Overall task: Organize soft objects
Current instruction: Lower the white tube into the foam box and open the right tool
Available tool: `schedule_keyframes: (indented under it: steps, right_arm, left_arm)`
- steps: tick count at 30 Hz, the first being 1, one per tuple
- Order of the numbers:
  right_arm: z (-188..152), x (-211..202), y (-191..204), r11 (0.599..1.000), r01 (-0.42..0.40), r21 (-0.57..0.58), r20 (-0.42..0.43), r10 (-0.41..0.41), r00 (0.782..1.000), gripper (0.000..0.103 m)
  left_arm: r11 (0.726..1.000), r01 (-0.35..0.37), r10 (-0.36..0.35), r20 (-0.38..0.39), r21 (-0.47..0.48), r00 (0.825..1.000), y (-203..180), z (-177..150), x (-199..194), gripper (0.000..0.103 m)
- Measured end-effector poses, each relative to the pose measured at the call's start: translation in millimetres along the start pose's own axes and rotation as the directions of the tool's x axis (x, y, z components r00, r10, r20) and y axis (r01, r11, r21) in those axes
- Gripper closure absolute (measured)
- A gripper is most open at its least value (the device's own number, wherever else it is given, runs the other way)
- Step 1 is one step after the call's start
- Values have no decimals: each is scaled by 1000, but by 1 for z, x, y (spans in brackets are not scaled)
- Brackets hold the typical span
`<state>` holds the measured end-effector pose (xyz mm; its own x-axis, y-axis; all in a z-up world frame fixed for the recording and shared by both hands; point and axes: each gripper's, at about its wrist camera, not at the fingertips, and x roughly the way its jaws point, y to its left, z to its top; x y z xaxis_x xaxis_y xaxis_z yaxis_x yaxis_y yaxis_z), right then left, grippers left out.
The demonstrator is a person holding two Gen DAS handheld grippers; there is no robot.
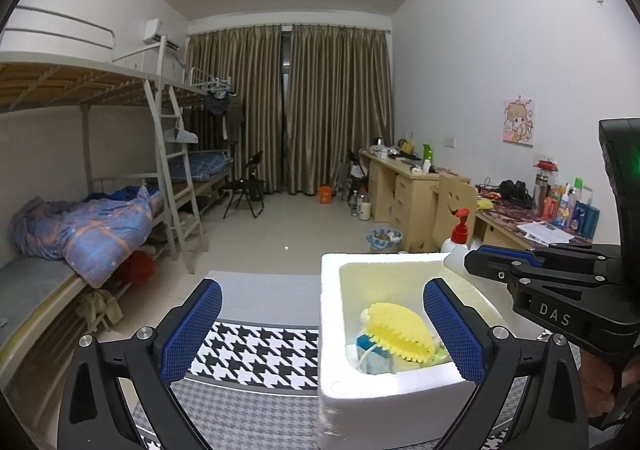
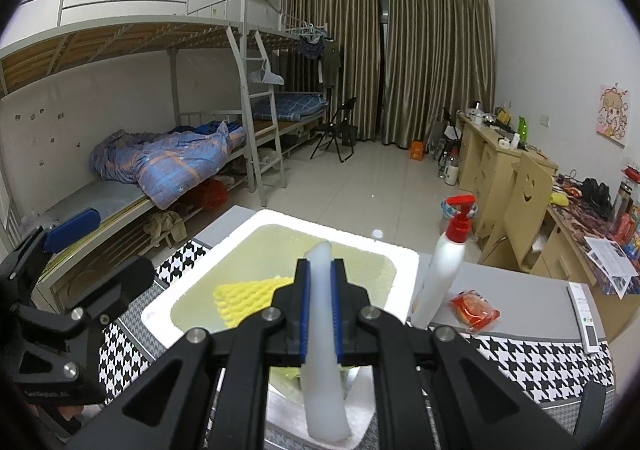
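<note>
Clamping a long white foam strip (image 2: 324, 350) between its blue pads, the right tool (image 2: 320, 314) holds the strip upright over the near edge of a white foam box (image 2: 280, 218). The strip runs from below the pads up past the fingertips. Inside the box lies a yellow ridged foam piece (image 2: 248, 300), seen from the left wrist as a rounded yellow shape (image 1: 400, 332) resting on a few smaller items whose nature I cannot tell. The left tool (image 1: 322, 334) is spread wide with nothing between its pads; its right finger sits in front of the box's near right side and its left finger over the houndstooth cloth (image 1: 256, 354) covering the tabletop. Just right of the box stands a white pump bottle (image 2: 444, 270) with a red top, and near it on the right lies a small red packet (image 2: 474, 308). Farther right, a white remote (image 2: 584, 318) lies on the grey part of the tabletop (image 2: 520, 286).
</note>
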<state>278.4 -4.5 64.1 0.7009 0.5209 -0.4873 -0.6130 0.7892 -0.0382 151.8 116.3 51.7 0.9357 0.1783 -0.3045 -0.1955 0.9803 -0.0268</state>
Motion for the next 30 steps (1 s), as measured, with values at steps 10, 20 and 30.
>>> schedule_keyframes:
  steps: [10, 20, 30]
  right_arm:
    - [2, 7, 8, 1000, 1, -11, -14, -1, 1000, 92]
    - [3, 12, 7, 1000, -15, 4, -12, 15, 1000, 34]
    - [1, 0, 1, 1000, 1, 7, 5, -1, 1000, 34]
  left_arm:
    - [1000, -18, 18, -4, -8, 1000, 8, -3, 2, 2]
    - [999, -30, 30, -2, -24, 1000, 15, -4, 0, 2]
    - [999, -26, 26, -1, -21, 1000, 13, -3, 1, 2]
